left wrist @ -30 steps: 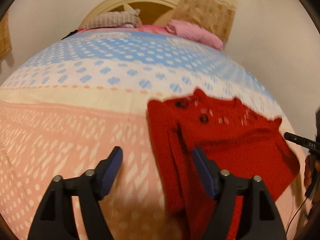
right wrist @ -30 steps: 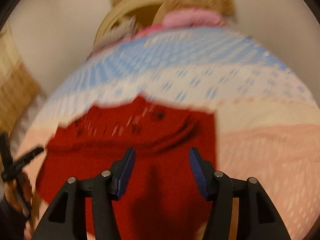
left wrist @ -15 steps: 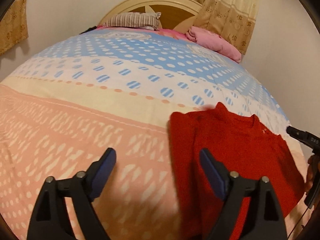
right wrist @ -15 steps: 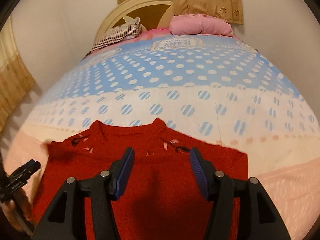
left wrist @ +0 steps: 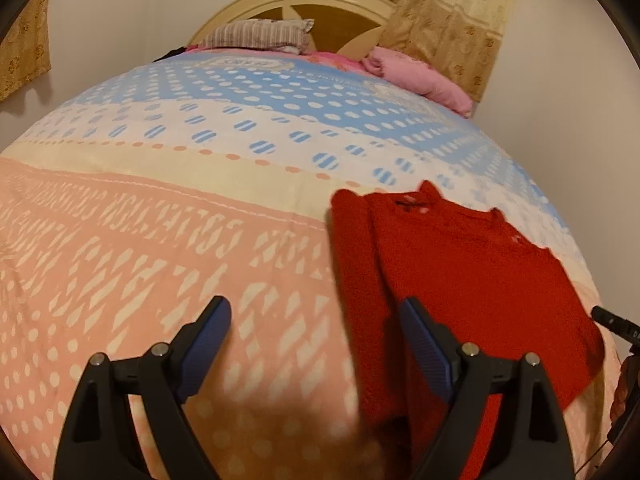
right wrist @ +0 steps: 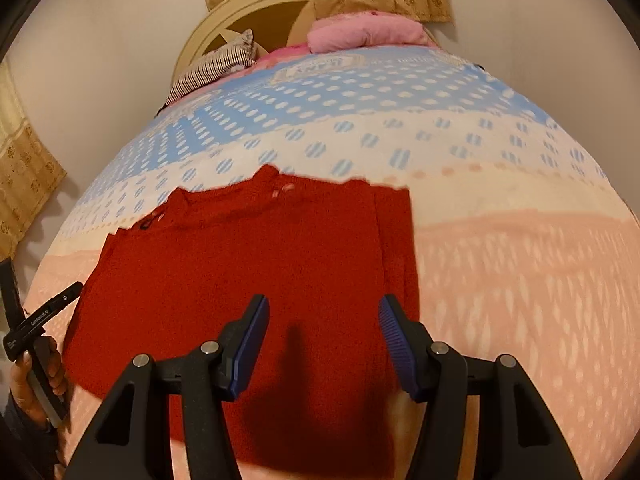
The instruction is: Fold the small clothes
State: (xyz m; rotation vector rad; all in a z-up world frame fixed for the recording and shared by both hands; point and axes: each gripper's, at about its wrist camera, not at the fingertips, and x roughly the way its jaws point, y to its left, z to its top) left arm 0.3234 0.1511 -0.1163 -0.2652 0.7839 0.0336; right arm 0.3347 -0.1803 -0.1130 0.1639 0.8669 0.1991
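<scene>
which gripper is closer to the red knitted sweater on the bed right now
Right. The right gripper hangs open directly over the red knitted sweater. The left gripper is open mostly over the patterned bedspread, only one finger overlapping the garment's edge.

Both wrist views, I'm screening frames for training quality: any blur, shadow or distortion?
Left wrist view: fisheye bulges the bedspread; soft blur near the left gripper. Right wrist view: dots on the bedspread smear; the right gripper casts a dark shadow on the red sweater. Warm, dim light in both.
</scene>
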